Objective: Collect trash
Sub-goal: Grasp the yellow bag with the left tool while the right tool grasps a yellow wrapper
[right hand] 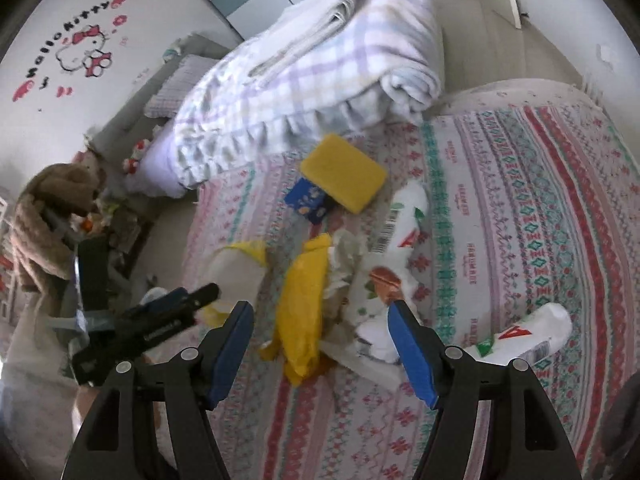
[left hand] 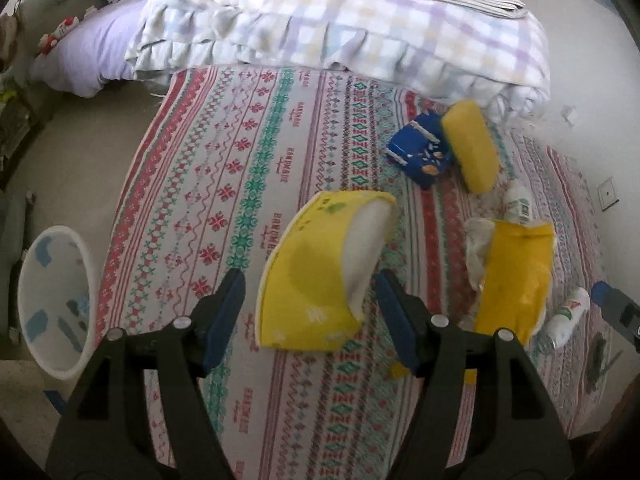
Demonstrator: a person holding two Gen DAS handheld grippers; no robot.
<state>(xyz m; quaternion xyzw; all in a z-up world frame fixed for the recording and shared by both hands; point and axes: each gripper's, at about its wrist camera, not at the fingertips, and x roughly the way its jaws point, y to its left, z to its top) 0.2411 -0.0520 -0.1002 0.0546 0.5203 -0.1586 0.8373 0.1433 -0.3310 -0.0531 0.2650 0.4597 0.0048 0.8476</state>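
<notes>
Several pieces of trash lie on a patterned bedspread (left hand: 240, 168), with both grippers above them and nothing held.

Left gripper (left hand: 310, 316): jaws apart, pads clear of any item. A yellow carton (left hand: 312, 276), open-ended with a white inside, lies on the spread between the two fingers and a little beyond their tips; neither pad presses on it. To its right lies a yellow bag (left hand: 516, 276) with crumpled white paper (left hand: 480, 248) at its left edge. Farther off, near the folded checked quilt (left hand: 320, 20), a yellow sponge (left hand: 472, 148) leans against a blue box (left hand: 420, 152). A white bin (left hand: 56, 300) stands on the floor at the left, beside the bed.

Right gripper (right hand: 320, 340): jaws apart, nothing clamped. The bag (right hand: 300, 312) lies directly ahead between the fingers, with the paper (right hand: 344, 256) against its right side. A white printed wrapper (right hand: 380, 300) lies just beside the right fingertip; contact cannot be told. A white bottle (right hand: 404, 216) lies beyond it, and a second bottle (right hand: 528, 332) lies to the right of the gripper. The sponge (right hand: 344, 172) and box (right hand: 308, 200) lie farther off, touching, near the quilt (right hand: 320, 72). The carton (right hand: 236, 272) lies to the left, with the left gripper (right hand: 168, 316) over its near end.
</notes>
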